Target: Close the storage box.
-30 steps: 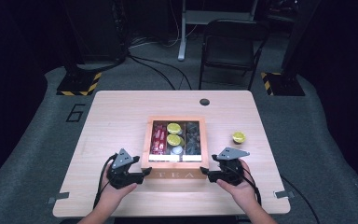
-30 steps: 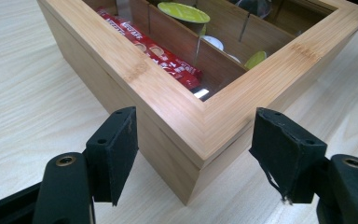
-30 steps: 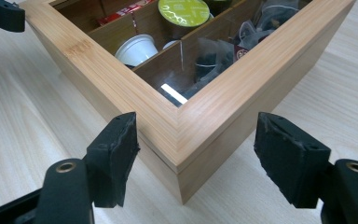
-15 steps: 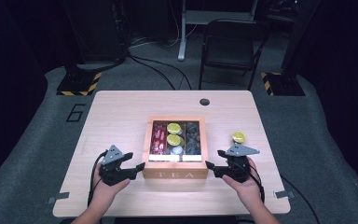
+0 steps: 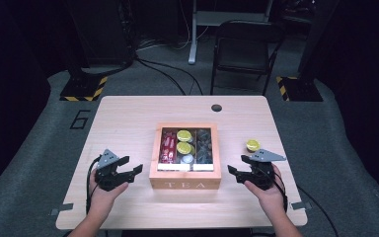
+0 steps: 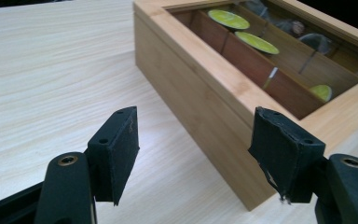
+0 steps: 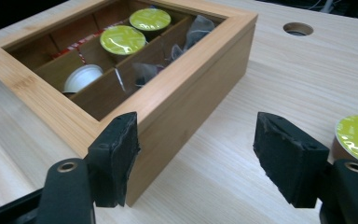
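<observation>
— Where's the tea box?

— Near the tabletop's front edge, midway between its sides, glass lid shut over capsules and tea bags.

— And the grippers?

— The left gripper and right gripper flank it, jaws parted, holding nothing.

— What's left?

— Probably everything: one green capsule sits loose beside the box toward the right edge, apparently awaiting a place inside.

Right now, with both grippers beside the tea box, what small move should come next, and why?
Probably swing the right gripper toward the green-topped pod lying on the table outside the tea box. Its jaws stand open and empty, and that pod sits just beyond them, while the left gripper is also open and empty.
</observation>
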